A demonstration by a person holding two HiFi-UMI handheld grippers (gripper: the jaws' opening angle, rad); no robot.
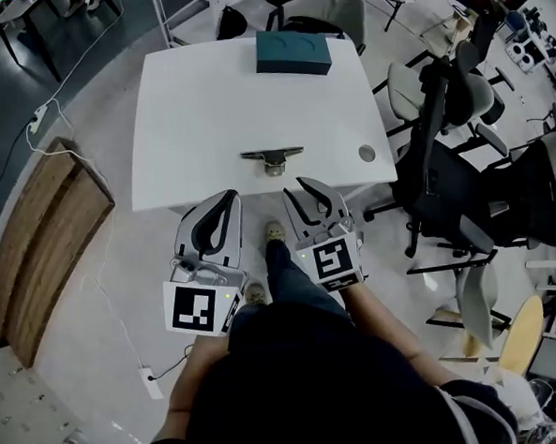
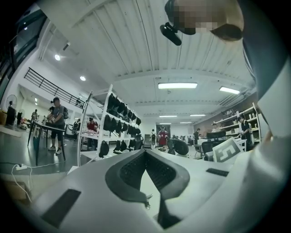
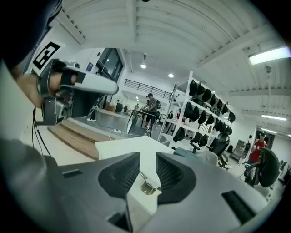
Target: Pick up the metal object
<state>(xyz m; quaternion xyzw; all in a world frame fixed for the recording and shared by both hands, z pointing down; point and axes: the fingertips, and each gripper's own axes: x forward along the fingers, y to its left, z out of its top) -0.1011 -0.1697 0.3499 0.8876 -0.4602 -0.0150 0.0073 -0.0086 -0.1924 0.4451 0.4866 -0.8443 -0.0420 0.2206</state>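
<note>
Lying on table [image 1: 205, 108]: metal object [image 1: 271, 157], ahead of right hand-held gripper [image 1: 297, 189], untouched.

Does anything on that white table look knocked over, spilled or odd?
Nothing stands out. The silvery metal object lies near the front edge of the square white table, and the flat teal box rests at its far edge. Nothing is spilled.

No readable text, label, brand or number shows anywhere.

In the left gripper view the fingers [image 2: 132, 170] hide nearly all of the metal object [image 2: 147, 201]. The small round thing [image 1: 367, 153] on the desk [image 1: 206, 127], near right, is too small to identify.
</note>
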